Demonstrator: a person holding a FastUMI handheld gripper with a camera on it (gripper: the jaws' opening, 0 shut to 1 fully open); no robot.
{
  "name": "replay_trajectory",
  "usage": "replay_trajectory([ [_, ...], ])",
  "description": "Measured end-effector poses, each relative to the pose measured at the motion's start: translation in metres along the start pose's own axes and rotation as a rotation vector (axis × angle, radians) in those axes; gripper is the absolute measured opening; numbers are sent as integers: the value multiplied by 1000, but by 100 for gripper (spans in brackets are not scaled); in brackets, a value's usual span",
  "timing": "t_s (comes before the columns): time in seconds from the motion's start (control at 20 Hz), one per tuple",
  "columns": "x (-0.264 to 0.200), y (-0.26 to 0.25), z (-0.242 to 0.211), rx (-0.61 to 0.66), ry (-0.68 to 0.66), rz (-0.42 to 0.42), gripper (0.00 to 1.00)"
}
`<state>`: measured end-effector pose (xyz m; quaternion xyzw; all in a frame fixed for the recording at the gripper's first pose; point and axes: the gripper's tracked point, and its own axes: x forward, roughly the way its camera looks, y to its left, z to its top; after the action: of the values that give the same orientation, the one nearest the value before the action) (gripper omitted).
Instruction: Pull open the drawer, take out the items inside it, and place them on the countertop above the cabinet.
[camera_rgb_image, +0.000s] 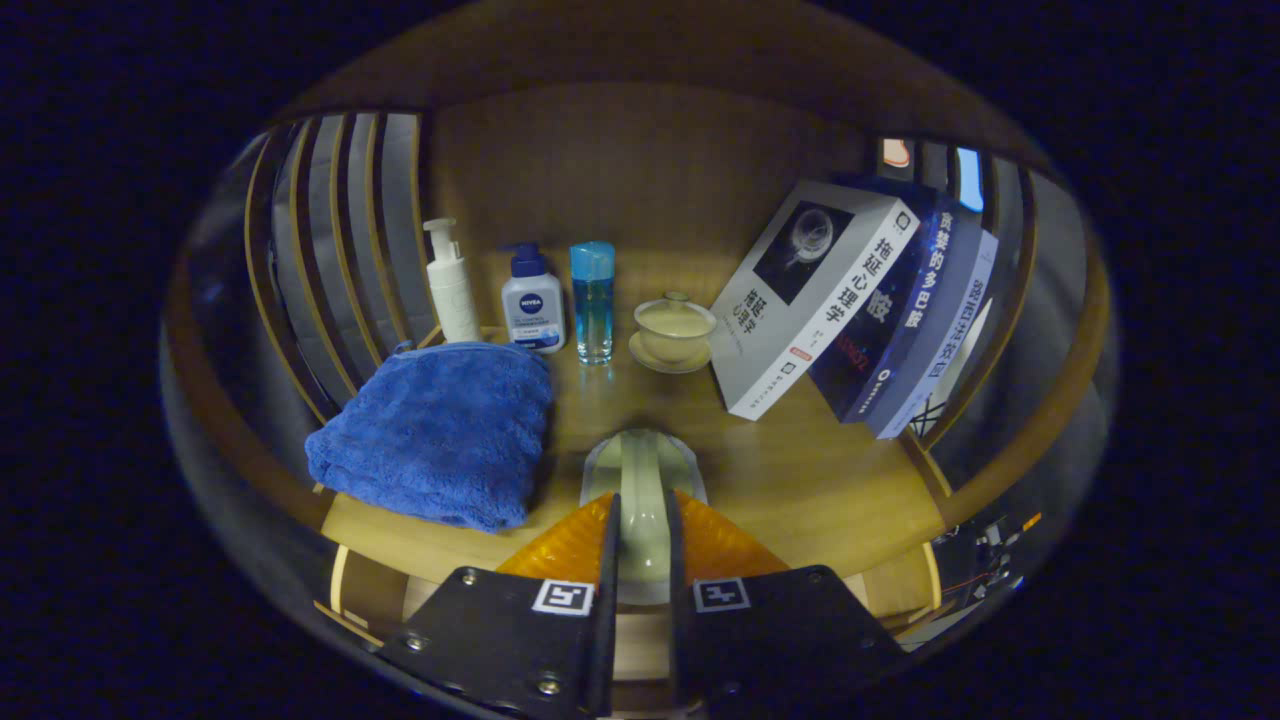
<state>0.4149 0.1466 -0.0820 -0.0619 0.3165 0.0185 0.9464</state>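
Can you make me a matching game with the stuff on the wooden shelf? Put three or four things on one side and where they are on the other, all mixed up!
Things:
1. blue towel
2. lidded cup
3. books
4. pale flat object

Places:
A. leaning against the slatted side, beyond the fingers
B. held between the gripper fingers
C. folded in front of the pump bottles
D. on a saucer beside the clear blue bottle

Pairs: 1-C, 2-D, 3-A, 4-B

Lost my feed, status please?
Gripper jaws shut on pale spoon, over countertop. Blue towel alongside; cup beyond.
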Motion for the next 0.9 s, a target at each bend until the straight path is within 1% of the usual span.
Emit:
replay_trajectory([
  [0.35,9,-3,-8,2,-7,-6,22],
  [0.45,2,-1,-7,12,-22,6,26],
  [0.55,-2,3,-1,23,-55,25,56],
  [0.7,-24,4,9,41,-128,45,76],
  [0.9,-77,-1,9,15,-259,24,77],
])
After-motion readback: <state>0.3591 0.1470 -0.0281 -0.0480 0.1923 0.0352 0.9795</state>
